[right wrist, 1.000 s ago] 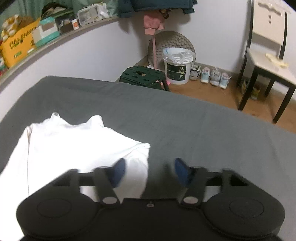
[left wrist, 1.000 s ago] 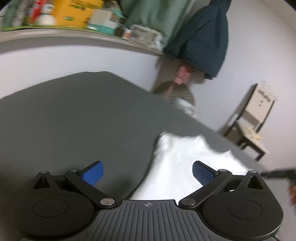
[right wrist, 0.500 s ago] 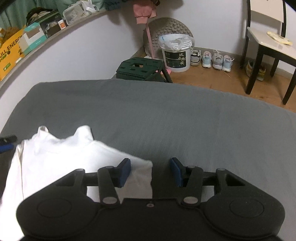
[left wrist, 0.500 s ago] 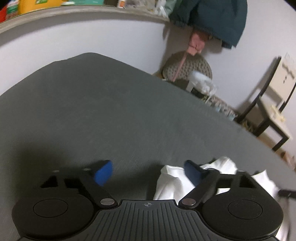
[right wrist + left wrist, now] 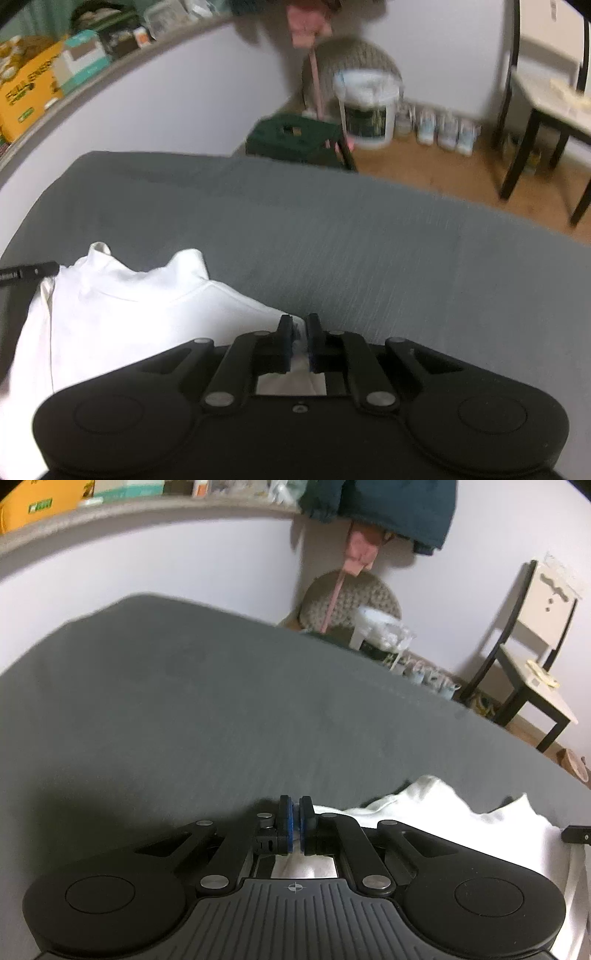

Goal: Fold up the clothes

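Observation:
A white shirt (image 5: 122, 314) lies on the grey bed cover (image 5: 351, 240), its collar pointing away from me. My right gripper (image 5: 298, 334) is shut on the shirt's right shoulder corner, with white cloth showing between the blue pads. My left gripper (image 5: 294, 819) is shut at the shirt's left edge; white cloth (image 5: 443, 812) shows just behind and under its pads. The tip of the left gripper (image 5: 26, 273) shows at the shirt's far left in the right wrist view.
Beyond the bed's far edge stand a dark green stool (image 5: 295, 142), a white bucket (image 5: 367, 107), several shoes (image 5: 447, 129) and a chair (image 5: 532, 657). A shelf with boxes (image 5: 44, 74) runs along the wall. A dark jacket (image 5: 384, 509) hangs above.
Both grippers have closed from wide open, each on a shoulder corner of the shirt. The left gripper moved to the shirt's left edge.

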A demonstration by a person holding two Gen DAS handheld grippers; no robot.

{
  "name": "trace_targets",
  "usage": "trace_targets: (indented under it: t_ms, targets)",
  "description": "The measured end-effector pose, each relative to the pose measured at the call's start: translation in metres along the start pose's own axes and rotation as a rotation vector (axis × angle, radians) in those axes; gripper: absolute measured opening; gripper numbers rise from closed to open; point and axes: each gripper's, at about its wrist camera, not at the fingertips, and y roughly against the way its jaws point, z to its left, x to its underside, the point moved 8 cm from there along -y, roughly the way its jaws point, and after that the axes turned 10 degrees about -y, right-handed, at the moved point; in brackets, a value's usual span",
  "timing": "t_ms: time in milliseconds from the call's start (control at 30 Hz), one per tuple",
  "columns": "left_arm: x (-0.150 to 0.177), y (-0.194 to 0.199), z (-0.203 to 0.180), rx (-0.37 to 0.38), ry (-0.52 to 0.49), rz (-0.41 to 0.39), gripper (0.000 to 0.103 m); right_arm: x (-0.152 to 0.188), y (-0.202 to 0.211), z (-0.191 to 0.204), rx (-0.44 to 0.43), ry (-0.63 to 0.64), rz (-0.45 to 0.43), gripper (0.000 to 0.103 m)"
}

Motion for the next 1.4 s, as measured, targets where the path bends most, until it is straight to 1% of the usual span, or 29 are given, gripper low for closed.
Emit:
trace_targets:
  t_ms: [100,233,300,367,433,500,567,667,733,800,833,933,1000,1033,1067,1133,1167,1200,1233,1267,1300,1367,1400]
  targets:
    - [-0.011,0.023,0.0,0.027,-0.023,-0.063,0.002,0.004,0.022,0.004,-0.026,0.031,-0.048,0.008]
    - [-0.019,0.068,0.004,0.096,-0.061,-0.165,0.002,0.017,0.062,0.003,-0.053,0.09,-0.13,0.008]
    - [-0.016,0.095,0.009,0.131,-0.074,-0.213,0.002,0.031,0.086,0.002,-0.102,0.086,-0.181,0.008]
    - [-0.007,0.122,0.015,0.16,-0.092,-0.248,0.002,0.052,0.111,0.009,-0.155,0.079,-0.226,0.008]
    - [0.009,0.148,0.018,0.183,-0.119,-0.271,0.002,0.082,0.137,0.024,-0.189,0.115,-0.273,0.008]
    - [0.032,0.176,0.022,0.207,-0.159,-0.284,0.002,0.116,0.16,0.031,-0.215,0.137,-0.294,0.008]
    - [0.064,0.202,0.022,0.227,-0.22,-0.267,0.002,0.153,0.177,0.036,-0.229,0.157,-0.293,0.008]
    - [0.112,0.229,0.02,0.242,-0.297,-0.217,0.002,0.206,0.187,0.037,-0.212,0.183,-0.271,0.008]
    - [0.142,0.241,0.015,0.239,-0.349,-0.18,0.002,0.235,0.185,0.035,-0.195,0.166,-0.24,0.008]
    - [0.162,0.248,0.008,0.217,-0.408,-0.151,0.002,0.253,0.182,0.036,-0.177,0.145,-0.223,0.008]
    - [0.168,0.25,0.004,0.197,-0.448,-0.143,0.002,0.259,0.18,0.038,-0.16,0.157,-0.227,0.008]
    - [0.185,0.257,-0.007,0.127,-0.568,-0.124,0.003,0.27,0.176,0.045,-0.099,0.215,-0.252,0.009]
    - [0.192,0.257,-0.014,0.058,-0.652,-0.123,0.003,0.275,0.175,0.051,-0.051,0.297,-0.269,0.009]
    - [0.194,0.257,-0.016,0.034,-0.687,-0.124,0.003,0.276,0.174,0.053,-0.029,0.334,-0.275,0.01]
    - [0.195,0.26,-0.02,0.017,-0.713,-0.126,0.003,0.277,0.172,0.056,-0.008,0.368,-0.279,0.014]
    - [0.197,0.266,-0.027,-0.014,-0.757,-0.129,0.011,0.283,0.173,0.061,0.02,0.427,-0.293,0.024]
    - [0.197,0.269,-0.03,-0.026,-0.778,-0.127,0.022,0.287,0.175,0.063,0.014,0.452,-0.301,0.032]
    - [0.198,0.273,-0.033,-0.037,-0.799,-0.124,0.038,0.291,0.178,0.066,0.003,0.475,-0.31,0.036]
    - [0.199,0.278,-0.035,-0.037,-0.813,-0.133,0.046,0.293,0.181,0.069,-0.017,0.493,-0.32,0.037]
    - [0.2,0.285,-0.037,-0.03,-0.821,-0.15,0.059,0.295,0.184,0.073,-0.043,0.502,-0.33,0.039]
    - [0.199,0.289,-0.038,-0.023,-0.828,-0.167,0.067,0.295,0.187,0.077,-0.075,0.498,-0.339,0.041]
    - [0.195,0.293,-0.041,-0.006,-0.845,-0.187,0.068,0.286,0.188,0.082,-0.134,0.456,-0.348,0.046]
    - [0.191,0.291,-0.044,0.014,-0.857,-0.174,0.068,0.281,0.185,0.084,-0.15,0.452,-0.338,0.05]
